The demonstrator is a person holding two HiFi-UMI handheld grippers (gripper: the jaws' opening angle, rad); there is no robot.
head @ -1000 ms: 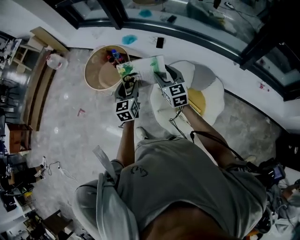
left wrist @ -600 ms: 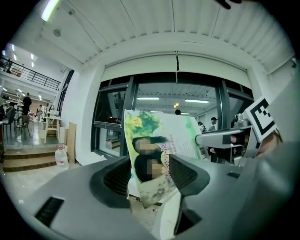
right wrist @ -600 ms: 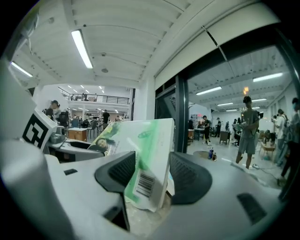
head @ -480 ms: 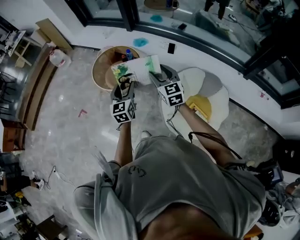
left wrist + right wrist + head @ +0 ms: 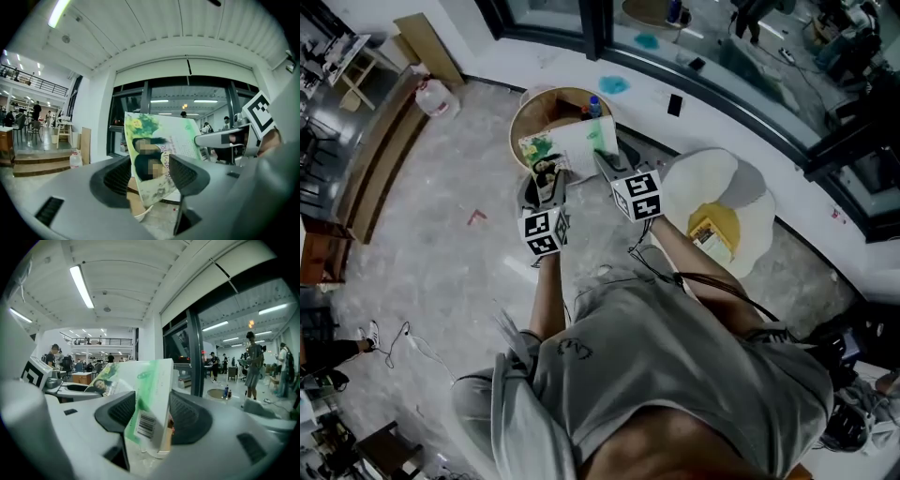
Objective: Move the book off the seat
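A thin book with a green and white cover hangs in the air, gripped at both lower corners. My left gripper is shut on its left edge, and my right gripper is shut on its right edge. In the left gripper view the cover stands between the dark pads. In the right gripper view the barcode side of the book fills the gap between the jaws. The book is above the near rim of a round woven basket. The seat, a white egg-shaped cushion, lies on the floor to the right.
A bottle stands in the basket. A water jug sits at the far left by a wooden bench. A phone lies on the white ledge under the windows. A box rests on the cushion's yellow centre.
Both grippers have carried the book leftward, away from the cushion. It now hangs over the basket's near rim, and the cushion sits further to the right.
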